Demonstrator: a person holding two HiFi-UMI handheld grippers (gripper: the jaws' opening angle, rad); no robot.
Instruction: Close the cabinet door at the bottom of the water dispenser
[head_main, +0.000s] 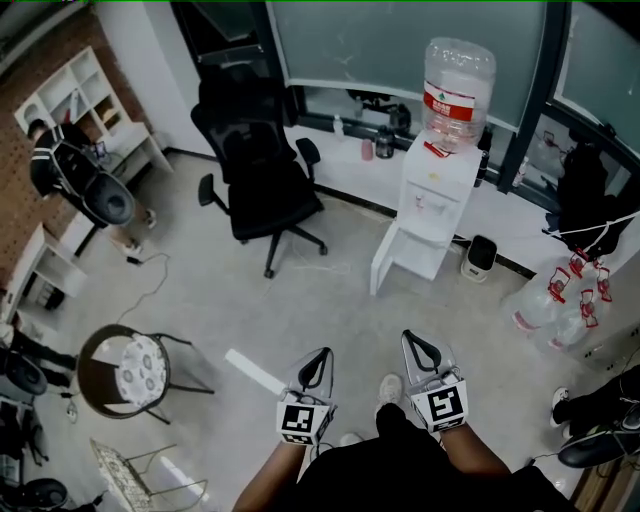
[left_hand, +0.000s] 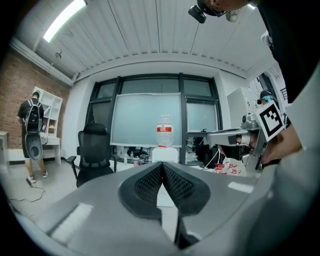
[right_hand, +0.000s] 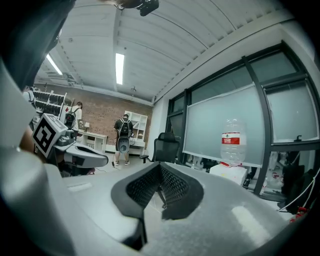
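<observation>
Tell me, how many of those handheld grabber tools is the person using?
2. The left gripper is at the head view's lower middle, the right gripper just right of it; both are shut and empty.

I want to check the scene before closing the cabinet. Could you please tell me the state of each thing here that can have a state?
Cabinet door, open, swung out from the dispenser's base.
Water dispenser, upright, with a bottle on top.
Water bottle, seated neck-down on the dispenser.
Office chair, unoccupied.
Left tool, shut, empty.
Right tool, shut, empty.
</observation>
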